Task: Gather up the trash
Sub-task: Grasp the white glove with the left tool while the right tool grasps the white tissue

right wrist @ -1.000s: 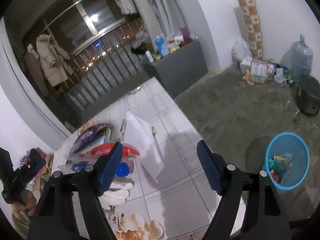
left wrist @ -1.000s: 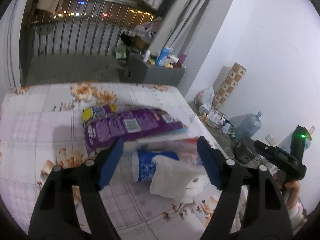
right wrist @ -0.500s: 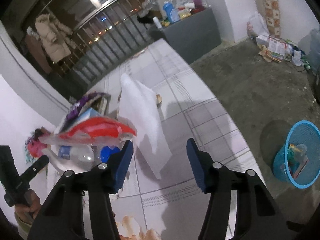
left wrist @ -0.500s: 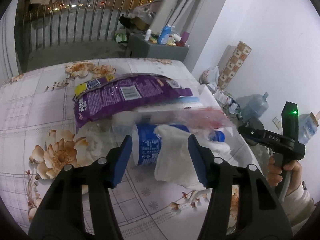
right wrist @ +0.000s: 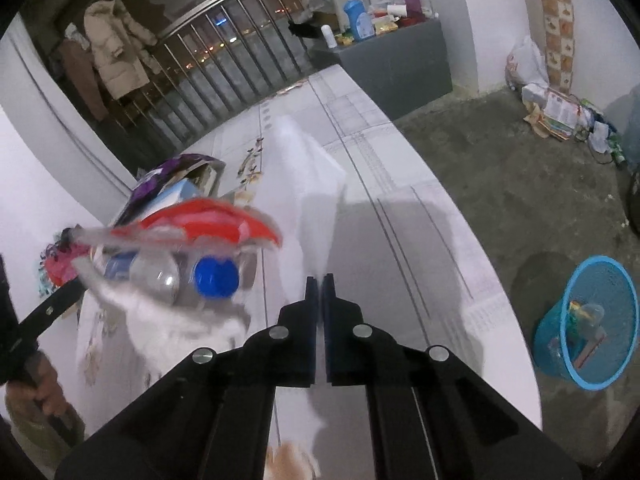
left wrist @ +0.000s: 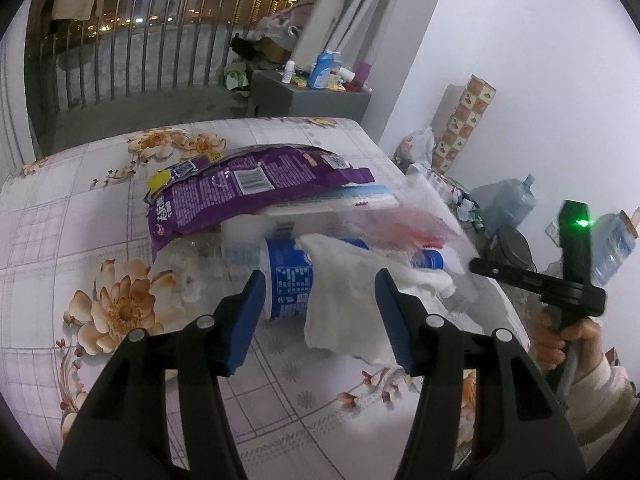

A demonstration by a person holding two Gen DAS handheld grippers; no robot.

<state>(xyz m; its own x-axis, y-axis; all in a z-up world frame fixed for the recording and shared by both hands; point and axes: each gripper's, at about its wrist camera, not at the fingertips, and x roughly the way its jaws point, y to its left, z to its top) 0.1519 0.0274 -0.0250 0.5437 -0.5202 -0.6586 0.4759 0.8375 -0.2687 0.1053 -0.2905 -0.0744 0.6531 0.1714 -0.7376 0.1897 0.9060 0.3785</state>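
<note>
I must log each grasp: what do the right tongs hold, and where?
The right tongs are shut on the white sheet, seemingly pinching its near lower edge.

A purple snack bag (left wrist: 248, 188) lies flat on the far side; nearer, a blue-labelled bottle (left wrist: 290, 276) lies sideways under a crumpled white tissue (left wrist: 344, 292).

A lived-in home by a night-time balcony. Coats (right wrist: 116, 52) hang at the railing (left wrist: 160, 40). A floral tabletop (left wrist: 60, 240) stands on bare concrete floor (right wrist: 500, 200).
</note>
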